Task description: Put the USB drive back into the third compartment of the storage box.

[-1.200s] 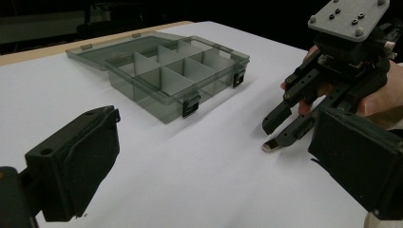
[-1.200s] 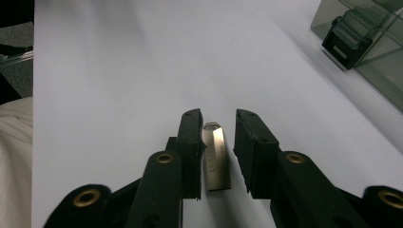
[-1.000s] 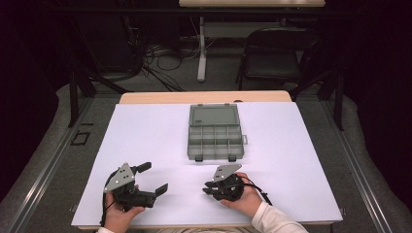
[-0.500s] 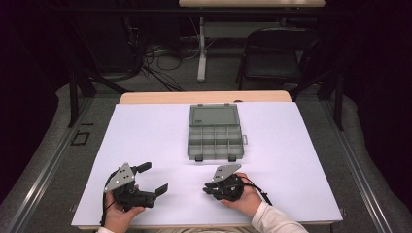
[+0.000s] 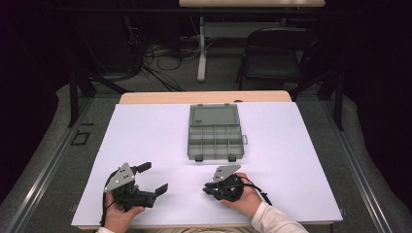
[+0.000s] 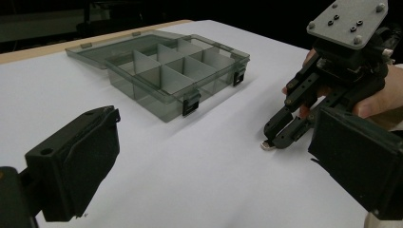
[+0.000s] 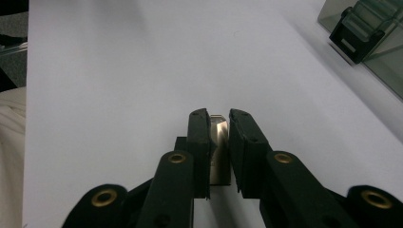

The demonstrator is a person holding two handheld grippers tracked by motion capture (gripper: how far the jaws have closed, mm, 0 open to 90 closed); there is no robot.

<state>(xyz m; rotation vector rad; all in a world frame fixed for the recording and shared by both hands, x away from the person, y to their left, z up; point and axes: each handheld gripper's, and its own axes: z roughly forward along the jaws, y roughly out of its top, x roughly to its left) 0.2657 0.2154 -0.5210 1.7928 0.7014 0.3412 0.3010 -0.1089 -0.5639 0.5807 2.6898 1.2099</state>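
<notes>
A small silvery metal piece (image 7: 218,130) sits upright between the black pads of my right gripper (image 7: 218,118), which is shut on it. Low over the white table near the front, the right gripper (image 5: 207,187) points left; in the left gripper view its tips (image 6: 274,140) touch the sheet with the metal piece (image 6: 265,146) showing at their end. My left gripper (image 5: 154,177) rests at the front left, open with nothing between its fingers (image 6: 76,166). A grey clear-plastic organizer box (image 5: 214,138) lies open at the table's middle, its compartments bare.
The lid of the organizer box (image 6: 161,71) lies flat behind it, two black latches facing the front. White sheet (image 5: 145,141) covers the table. A black folding chair (image 5: 274,58) and cables stand beyond the far edge.
</notes>
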